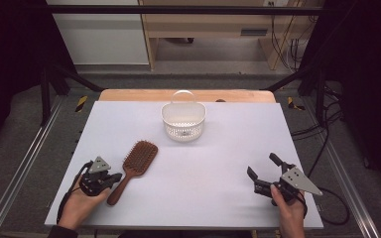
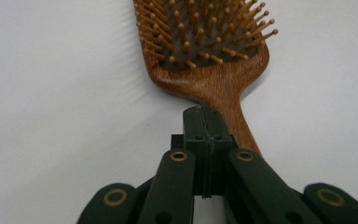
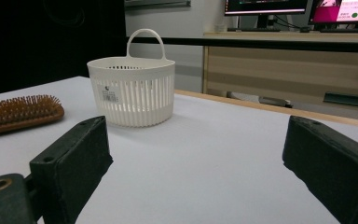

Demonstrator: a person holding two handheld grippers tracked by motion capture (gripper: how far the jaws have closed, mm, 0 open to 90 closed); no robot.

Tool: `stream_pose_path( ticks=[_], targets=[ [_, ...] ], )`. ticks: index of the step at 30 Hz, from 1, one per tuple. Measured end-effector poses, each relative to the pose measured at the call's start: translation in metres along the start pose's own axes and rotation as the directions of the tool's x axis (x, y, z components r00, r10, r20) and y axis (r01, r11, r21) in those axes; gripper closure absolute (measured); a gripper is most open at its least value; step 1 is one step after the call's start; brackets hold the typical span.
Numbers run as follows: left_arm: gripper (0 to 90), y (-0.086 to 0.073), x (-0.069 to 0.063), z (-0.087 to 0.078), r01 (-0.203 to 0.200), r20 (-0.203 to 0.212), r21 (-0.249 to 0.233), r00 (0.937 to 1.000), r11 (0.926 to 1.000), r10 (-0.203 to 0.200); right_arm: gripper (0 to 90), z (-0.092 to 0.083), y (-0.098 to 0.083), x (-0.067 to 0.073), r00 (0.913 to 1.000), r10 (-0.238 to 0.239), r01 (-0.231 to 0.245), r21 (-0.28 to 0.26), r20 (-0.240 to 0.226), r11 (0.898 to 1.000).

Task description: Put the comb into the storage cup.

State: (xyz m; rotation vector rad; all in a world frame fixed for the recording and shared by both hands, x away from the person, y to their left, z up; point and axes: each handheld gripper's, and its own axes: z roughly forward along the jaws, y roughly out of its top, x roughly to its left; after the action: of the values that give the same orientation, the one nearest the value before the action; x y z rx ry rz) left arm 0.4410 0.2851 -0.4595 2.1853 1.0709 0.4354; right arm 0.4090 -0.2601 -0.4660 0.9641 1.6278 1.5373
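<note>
High view: the wooden hairbrush (image 1: 133, 168) lies bristles-up at lower left of the frame on the white counter (image 1: 218, 158), its handle just beside the left claw (image 1: 113, 179), whose jaws are pressed together, empty. At lower right, the right claw (image 1: 263, 166) gapes wide, empty. A white basket (image 1: 183, 120) stands upper centre.

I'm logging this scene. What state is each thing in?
Brush: flat on the table, bristles up, not gripped.
Basket: upright, handle up; inside unclear.
Left tool: shut, empty, beside the brush's handle.
Right tool: open, empty.
</note>
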Motion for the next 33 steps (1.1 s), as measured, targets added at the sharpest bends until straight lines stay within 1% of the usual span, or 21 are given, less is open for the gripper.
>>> stream_pose_path(
  ticks=[3, 7, 9, 12, 13, 14, 15, 16, 17, 18, 19, 20, 21, 22, 23, 26, 28, 29, 30, 31, 33],
  targets=[
    [89.9, 0.004, -0.004, -0.003, 0.004, -0.026, -0.013, 0.9997, 0.9999, -0.004, 7.3, 0.0, 0.0, 0.0, 1.0, -0.004, 0.004, 0.004, 0.002, 1.0],
    [89.9, 0.008, -0.009, -0.006, 0.009, -0.036, -0.022, 0.9993, 0.9997, -0.01, 7.4, 0.0, 0.0, 0.0, 1.0, -0.007, 0.007, 0.006, 0.002, 1.0],
    [89.8, 0.011, -0.013, -0.008, 0.012, -0.041, -0.028, 0.9991, 0.9995, -0.013, 7.1, 0.001, -0.001, 0.001, 0.9998, -0.02, 0.02, 0.016, -0.001, 1.0],
    [89.8, 0.012, -0.017, -0.008, 0.016, -0.052, -0.016, 0.9985, 0.9997, -0.017, 7.1, 0.002, 0.0, 0.002, 0.9993, -0.038, 0.038, 0.017, 0.001, 0.999],
    [89.6, 0.012, -0.02, -0.01, 0.025, -0.064, -0.019, 0.9976, 0.9995, -0.026, 7.1, 0.002, 0.0, 0.002, 0.9993, -0.038, 0.038, 0.02, 0.007, 0.999],
    [88.0, 0.012, -0.02, -0.01, 0.025, -0.064, -0.019, 0.9976, 0.9995, -0.026, 7.1, 0.003, 0.0, 0.002, 0.9988, -0.045, 0.045, 0.023, 0.016, 0.999],
    [83.7, 0.009, -0.027, -0.015, 0.044, -0.088, -0.034, 0.995, 0.9984, -0.047, 7.1, 0.003, 0.0, 0.001, 0.9982, -0.055, 0.054, 0.026, 0.025, 0.998],
    [80.7, 0.009, -0.027, -0.015, 0.044, -0.088, -0.034, 0.995, 0.9984, -0.047, 7.1, 0.003, 0.0, 0.001, 0.9982, -0.055, 0.054, 0.026, 0.025, 0.998],
    [76.2, 0.008, -0.033, -0.018, 0.034, -0.128, -0.029, 0.9911, 0.999, -0.037, 7.1, 0.003, 0.0, 0.0, 0.9985, -0.049, 0.049, 0.021, 0.025, 0.999],
    [72.5, 0.008, -0.033, -0.018, 0.034, -0.128, -0.029, 0.9911, 0.999, -0.037, 7.1, 0.003, 0.0, 0.0, 0.9988, -0.044, 0.044, 0.018, 0.022, 0.999],
    [66.8, 0.009, -0.034, -0.019, 0.045, -0.151, -0.031, 0.9874, 0.9985, -0.049, 7.0, 0.002, 0.0, 0.0, 0.9988, -0.043, 0.043, 0.018, 0.02, 0.999],
    [61.3, 0.009, -0.034, -0.019, 0.045, -0.151, -0.031, 0.9874, 0.9985, -0.049, 7.0, 0.002, 0.0, 0.0, 0.9988, -0.043, 0.043, 0.018, 0.02, 0.999],
    [52.5, 0.01, -0.034, -0.018, 0.066, -0.178, -0.029, 0.9816, 0.9974, -0.07, 7.0, 0.001, 0.001, 0.001, 0.9986, -0.05, 0.049, 0.02, 0.019, 0.999],
    [46.8, 0.01, -0.034, -0.017, 0.078, -0.193, -0.03, 0.9776, 0.9965, -0.083, 7.0, 0.001, 0.001, 0.001, 0.9984, -0.053, 0.053, 0.021, 0.019, 0.998],
    [40.2, 0.011, -0.034, -0.017, 0.084, -0.197, -0.032, 0.9763, 0.9959, -0.089, 6.9, 0.0, 0.001, 0.003, 0.9984, -0.054, 0.053, 0.018, 0.018, 0.998],
    [25.6, 0.016, -0.034, -0.014, 0.117, -0.19, -0.031, 0.9744, 0.9927, -0.121, 6.7, 0.001, 0.002, 0.005, 0.9978, -0.065, 0.065, 0.023, 0.015, 0.998],
    [14.7, 0.018, -0.034, -0.013, 0.124, -0.19, -0.023, 0.9736, 0.992, -0.126, 6.6, 0.001, 0.002, 0.006, 0.9978, -0.066, 0.065, 0.025, 0.012, 0.998],
    [12.0, 0.022, -0.035, -0.011, 0.123, -0.186, -0.007, 0.9749, 0.9924, -0.122, 6.5, 0.003, 0.001, 0.007, 0.9977, -0.067, 0.067, 0.029, 0.004, 0.997],
    [11.5, 0.022, -0.035, -0.011, 0.123, -0.186, -0.007, 0.9749, 0.9924, -0.122, 6.5, 0.003, 0.001, 0.007, 0.9977, -0.067, 0.067, 0.029, 0.004, 0.997],
    [9.9, 0.025, -0.035, -0.008, 0.117, -0.174, 0.013, 0.9783, 0.9931, -0.113, 6.5, 0.003, 0.001, 0.008, 0.9974, -0.073, 0.073, 0.036, -0.001, 0.997],
    [8.9, 0.027, -0.037, -0.007, 0.101, -0.175, 0.028, 0.98, 0.9945, -0.095, 6.5, 0.004, 0.001, 0.009, 0.9968, -0.08, 0.08, 0.038, -0.001, 0.996]
  ],
)
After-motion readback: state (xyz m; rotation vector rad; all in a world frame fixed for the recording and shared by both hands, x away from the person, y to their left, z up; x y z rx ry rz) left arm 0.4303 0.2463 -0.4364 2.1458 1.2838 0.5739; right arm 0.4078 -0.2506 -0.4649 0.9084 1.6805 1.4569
